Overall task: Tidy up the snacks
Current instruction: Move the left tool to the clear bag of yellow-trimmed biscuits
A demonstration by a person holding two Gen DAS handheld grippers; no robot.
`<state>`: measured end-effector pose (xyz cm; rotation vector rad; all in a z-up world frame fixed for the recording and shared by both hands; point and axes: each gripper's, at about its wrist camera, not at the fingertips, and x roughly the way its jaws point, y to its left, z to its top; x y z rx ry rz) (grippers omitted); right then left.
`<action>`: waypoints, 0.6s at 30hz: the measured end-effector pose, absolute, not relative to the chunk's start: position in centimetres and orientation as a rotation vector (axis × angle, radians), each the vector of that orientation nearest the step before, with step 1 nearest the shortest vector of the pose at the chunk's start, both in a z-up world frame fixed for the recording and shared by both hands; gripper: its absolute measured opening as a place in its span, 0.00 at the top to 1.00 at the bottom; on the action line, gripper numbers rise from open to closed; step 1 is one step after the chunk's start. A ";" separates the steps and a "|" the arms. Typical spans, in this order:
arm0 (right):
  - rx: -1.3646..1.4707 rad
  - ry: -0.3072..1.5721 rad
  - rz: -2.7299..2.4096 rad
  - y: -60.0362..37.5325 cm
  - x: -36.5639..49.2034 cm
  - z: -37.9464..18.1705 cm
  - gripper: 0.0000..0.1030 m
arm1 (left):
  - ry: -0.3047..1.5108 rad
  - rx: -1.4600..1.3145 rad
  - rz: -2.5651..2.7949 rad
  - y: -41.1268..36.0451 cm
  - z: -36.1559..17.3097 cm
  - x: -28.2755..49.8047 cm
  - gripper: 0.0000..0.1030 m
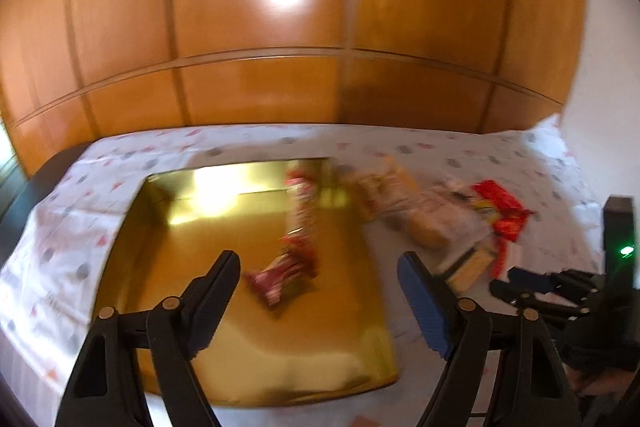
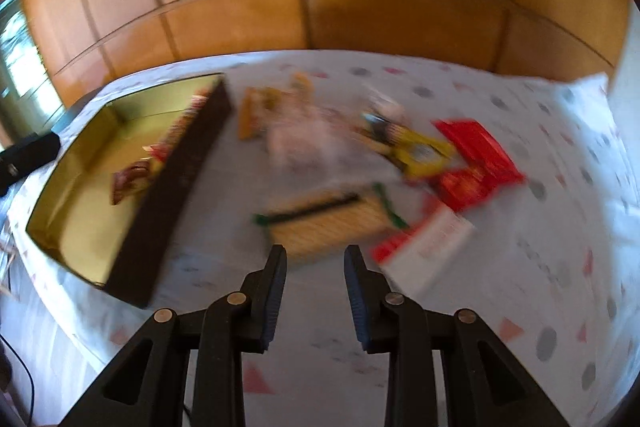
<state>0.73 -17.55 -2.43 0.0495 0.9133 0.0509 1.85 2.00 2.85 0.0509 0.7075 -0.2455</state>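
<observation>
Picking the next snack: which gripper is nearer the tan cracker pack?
Right. The right gripper hovers open just in front of the cracker pack, nearly at its near edge. The left gripper is open over the gold box, left of the pack.

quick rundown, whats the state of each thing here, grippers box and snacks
left hand-held gripper: open, holding nothing, over the box
right hand-held gripper: open, holding nothing, over the cloth
gold box: open, no lid on it
red-and-white snack packets: lying inside the box
cracker pack: flat on the cloth, outside the box
red packet: on the cloth, outside the box
</observation>
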 end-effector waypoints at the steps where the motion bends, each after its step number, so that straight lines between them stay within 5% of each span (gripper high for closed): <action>1: 0.062 0.917 0.033 -18.5 0.5 -2.6 0.71 | 0.716 0.056 -0.277 1.2 3.0 2.3 0.24; 9: 0.138 0.921 -0.037 -23.1 -0.5 -3.4 0.71 | 0.847 0.101 -0.432 -4.4 2.8 8.2 0.26; 18: 0.171 0.919 -0.048 -24.6 -0.4 -3.5 0.71 | 0.929 0.490 -0.474 -9.6 -0.1 17.5 0.21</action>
